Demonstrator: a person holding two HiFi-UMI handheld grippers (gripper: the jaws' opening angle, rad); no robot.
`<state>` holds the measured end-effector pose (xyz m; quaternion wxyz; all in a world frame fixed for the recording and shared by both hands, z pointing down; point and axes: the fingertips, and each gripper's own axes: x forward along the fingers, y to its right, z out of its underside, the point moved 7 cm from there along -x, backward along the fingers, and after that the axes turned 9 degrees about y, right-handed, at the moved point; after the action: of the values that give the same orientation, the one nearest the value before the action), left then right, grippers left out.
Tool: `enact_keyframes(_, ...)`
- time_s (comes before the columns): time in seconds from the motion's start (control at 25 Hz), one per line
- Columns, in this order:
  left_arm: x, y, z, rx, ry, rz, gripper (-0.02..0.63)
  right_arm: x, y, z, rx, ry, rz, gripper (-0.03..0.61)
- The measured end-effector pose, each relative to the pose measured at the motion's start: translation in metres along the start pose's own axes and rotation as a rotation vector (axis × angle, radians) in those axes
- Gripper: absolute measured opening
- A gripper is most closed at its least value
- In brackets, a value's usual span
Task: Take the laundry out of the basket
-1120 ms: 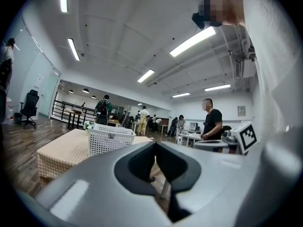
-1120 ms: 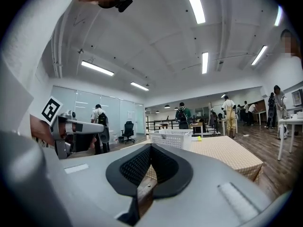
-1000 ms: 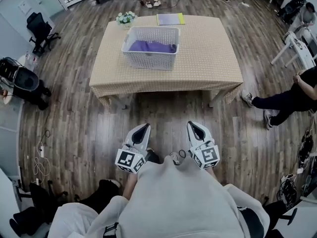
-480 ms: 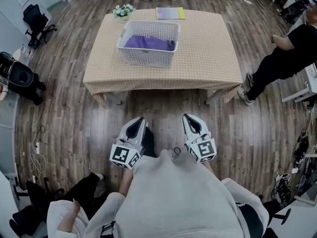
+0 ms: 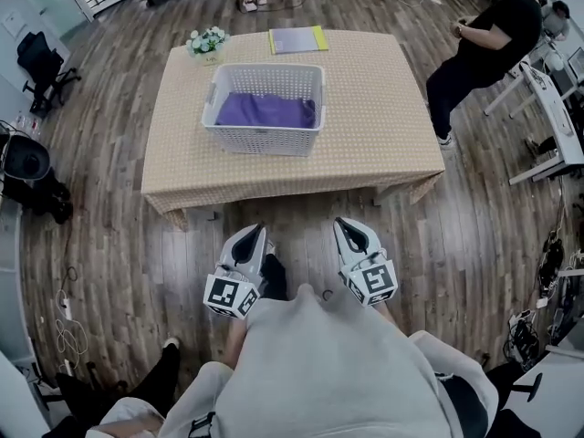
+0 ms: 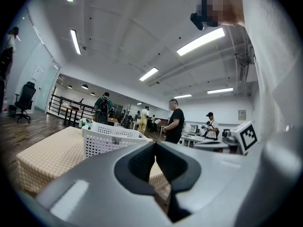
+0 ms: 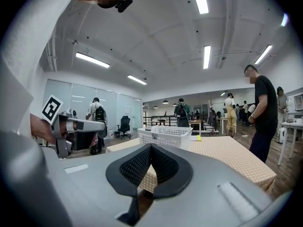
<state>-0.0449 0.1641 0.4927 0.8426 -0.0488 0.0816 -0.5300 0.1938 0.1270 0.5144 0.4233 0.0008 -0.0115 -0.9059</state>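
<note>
The left hand-held gripper (image 5: 258, 233) and the right hand-held gripper (image 5: 342, 224) are both staying closed and empty, aiming at the surface (image 5: 383, 126), which is now sitting nearer than a second ago. On it, the white basket (image 5: 263, 140) is holding purple laundry (image 5: 266, 110), lying flat with its long axis running left to right.

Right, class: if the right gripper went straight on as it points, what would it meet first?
The right gripper would probably meet the table at its near edge; the basket lies further left.
</note>
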Motion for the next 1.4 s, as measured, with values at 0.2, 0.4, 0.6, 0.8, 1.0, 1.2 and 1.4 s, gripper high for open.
enact_keyframes(0.2, 0.034, -0.064, -0.017, -0.002, 0.009, 0.020, 0.011, 0.071, 0.002, -0.014, -0.010, -0.001, 0.024, -0.002)
enact_keyframes(0.4, 0.070, -0.126, -0.044, 0.004, 0.044, 0.040, 0.011, 0.137, 0.005, -0.035, -0.022, 0.020, 0.058, -0.002)
enact_keyframes(0.6, 0.092, -0.180, -0.060, 0.013, 0.064, 0.057, 0.011, 0.190, 0.000, -0.044, -0.031, 0.036, 0.082, -0.002)
enact_keyframes(0.8, 0.101, -0.220, -0.066, 0.018, 0.066, 0.084, 0.011, 0.223, -0.016, -0.043, -0.029, 0.045, 0.111, -0.002)
enact_keyframes(1.0, 0.107, -0.234, -0.065, 0.010, 0.073, 0.085, 0.011, 0.231, -0.018, -0.040, -0.026, 0.031, 0.139, -0.002)
enact_keyframes(1.2, 0.115, -0.238, -0.061, 0.005, 0.061, 0.073, 0.011, 0.235, -0.008, -0.039, -0.021, 0.018, 0.152, -0.002)
enact_keyframes(1.4, 0.130, -0.250, -0.061, 0.014, 0.060, 0.032, 0.011, 0.251, 0.008, -0.042, -0.012, 0.027, 0.135, -0.002)
